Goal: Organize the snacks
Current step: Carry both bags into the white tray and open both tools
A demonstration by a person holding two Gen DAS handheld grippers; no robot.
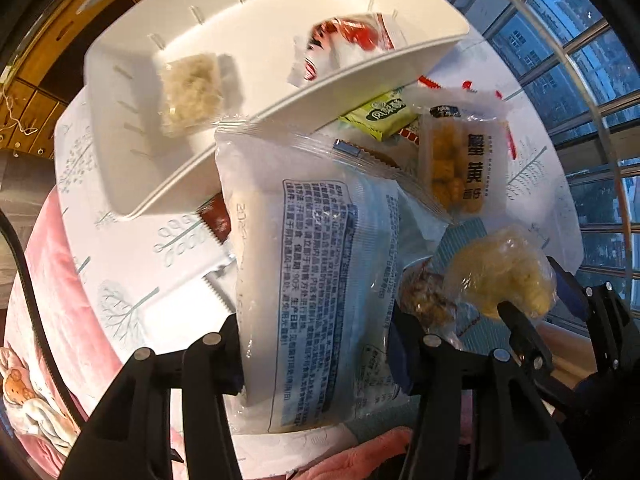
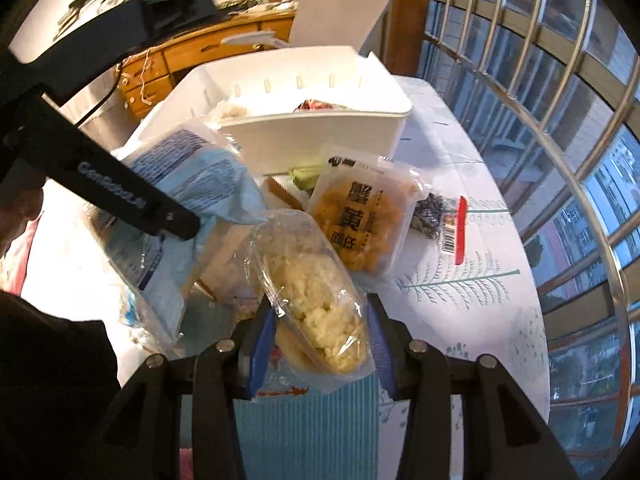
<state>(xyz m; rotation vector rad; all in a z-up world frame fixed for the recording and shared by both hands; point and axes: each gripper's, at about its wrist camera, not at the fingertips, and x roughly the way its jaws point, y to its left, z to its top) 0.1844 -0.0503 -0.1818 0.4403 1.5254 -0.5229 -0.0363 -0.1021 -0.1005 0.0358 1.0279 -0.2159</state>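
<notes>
My left gripper (image 1: 316, 344) is shut on a large white-and-blue printed snack bag (image 1: 312, 248) and holds it above the table; the bag also shows in the right wrist view (image 2: 176, 200). My right gripper (image 2: 320, 340) is shut on a clear pack of pale yellow puffed snack (image 2: 316, 296), also seen in the left wrist view (image 1: 500, 276). A white basket (image 1: 132, 128) stands behind, holding a pale crumbly pack (image 1: 192, 92) and a red-and-white packet (image 1: 340, 44). An orange snack pack with black characters (image 2: 360, 220) lies in front of the basket (image 2: 320, 140).
A green packet (image 1: 380, 114) lies by the basket. A dark small pack with a red strip (image 2: 440, 216) lies to the right. The tablecloth (image 2: 460, 280) has a tree print. Window bars (image 2: 560, 120) run along the right. A wooden desk (image 2: 192, 52) stands behind.
</notes>
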